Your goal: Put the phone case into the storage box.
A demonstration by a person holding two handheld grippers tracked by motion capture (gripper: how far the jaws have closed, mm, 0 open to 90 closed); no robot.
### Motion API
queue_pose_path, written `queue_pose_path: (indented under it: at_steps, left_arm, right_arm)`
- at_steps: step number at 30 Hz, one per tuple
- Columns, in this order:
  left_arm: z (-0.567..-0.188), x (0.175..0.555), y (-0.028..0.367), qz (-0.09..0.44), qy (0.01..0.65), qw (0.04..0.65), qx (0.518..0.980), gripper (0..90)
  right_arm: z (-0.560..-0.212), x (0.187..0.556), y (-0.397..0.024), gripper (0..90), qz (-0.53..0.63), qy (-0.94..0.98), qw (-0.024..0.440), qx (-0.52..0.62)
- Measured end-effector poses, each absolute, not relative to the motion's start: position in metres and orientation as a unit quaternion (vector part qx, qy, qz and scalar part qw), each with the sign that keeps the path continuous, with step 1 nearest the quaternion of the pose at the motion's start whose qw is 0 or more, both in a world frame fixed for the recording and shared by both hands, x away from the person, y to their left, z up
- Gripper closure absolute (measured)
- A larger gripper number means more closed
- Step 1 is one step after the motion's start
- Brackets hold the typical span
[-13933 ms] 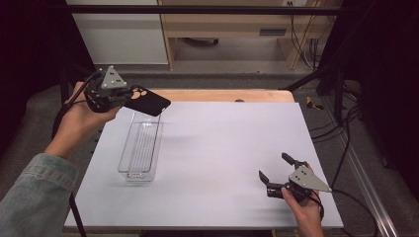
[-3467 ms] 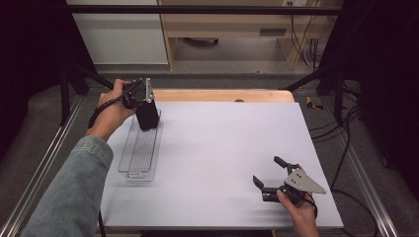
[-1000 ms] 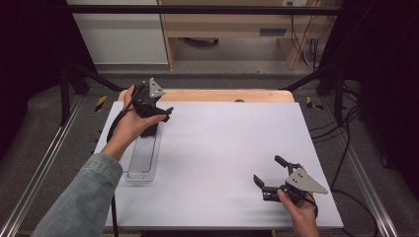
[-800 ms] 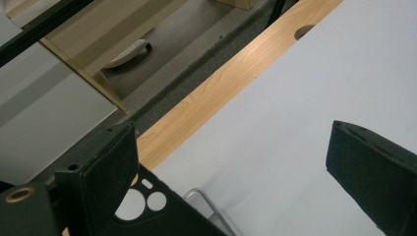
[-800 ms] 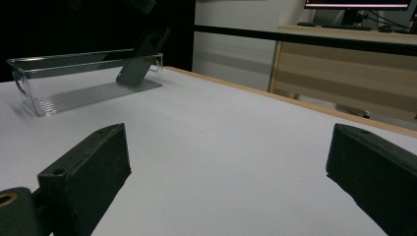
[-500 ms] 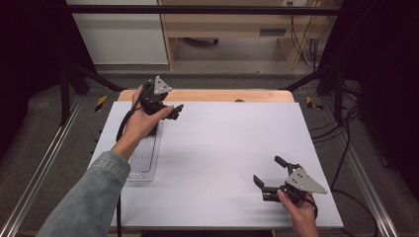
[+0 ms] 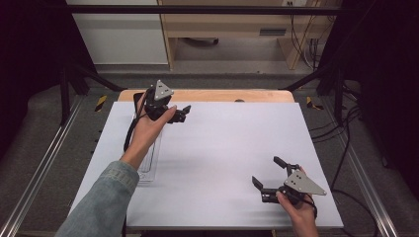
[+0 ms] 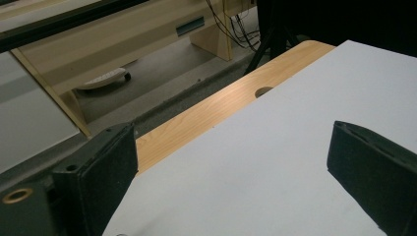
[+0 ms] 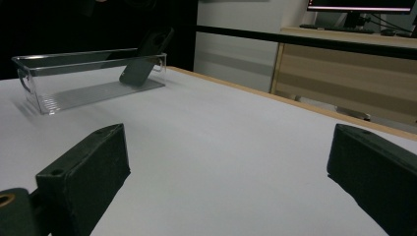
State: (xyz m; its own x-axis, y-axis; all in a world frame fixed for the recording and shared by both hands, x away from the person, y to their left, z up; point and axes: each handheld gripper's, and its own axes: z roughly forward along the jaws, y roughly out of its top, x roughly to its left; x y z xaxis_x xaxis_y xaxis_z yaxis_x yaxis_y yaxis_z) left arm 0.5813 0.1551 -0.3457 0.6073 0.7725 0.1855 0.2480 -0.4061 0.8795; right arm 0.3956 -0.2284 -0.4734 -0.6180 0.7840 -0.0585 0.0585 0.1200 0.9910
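My left gripper (image 7: pixel 184 113) open, empty, near table's far edge; clear plastic bin (image 9: pixel 74 73) holds tilted black phone (image 9: pixel 145 59). My right gripper (image 7: pixel 268 174) open, bare white tabletop (image 7: pixel 222 148) ahead.

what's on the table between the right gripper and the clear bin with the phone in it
Nothing: in the right gripper view only bare white table runs from the right gripper to the clear bin holding the black phone.
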Motion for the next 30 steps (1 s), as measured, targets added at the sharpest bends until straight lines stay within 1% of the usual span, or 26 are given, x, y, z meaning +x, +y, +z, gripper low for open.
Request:
queue_pose_path:
  at_steps: [16,19,30]
  left_arm:
    - [-0.357,0.546,0.142,0.304,0.315,0.466,0.769,3.7]
    - [-0.357,0.538,0.14,0.297,0.311,0.475,0.768,3.7]
    - [-0.351,0.516,0.142,0.311,0.3,0.493,0.755,3.7]
  right_arm:
    - [-0.473,0.396,-0.227,2.1,0.583,0.683,0.312,0.311]
    - [-0.473,0.396,-0.227,2.1,0.581,0.684,0.313,0.311]
    - [-0.473,0.397,-0.228,2.1,0.58,0.682,0.315,0.314]
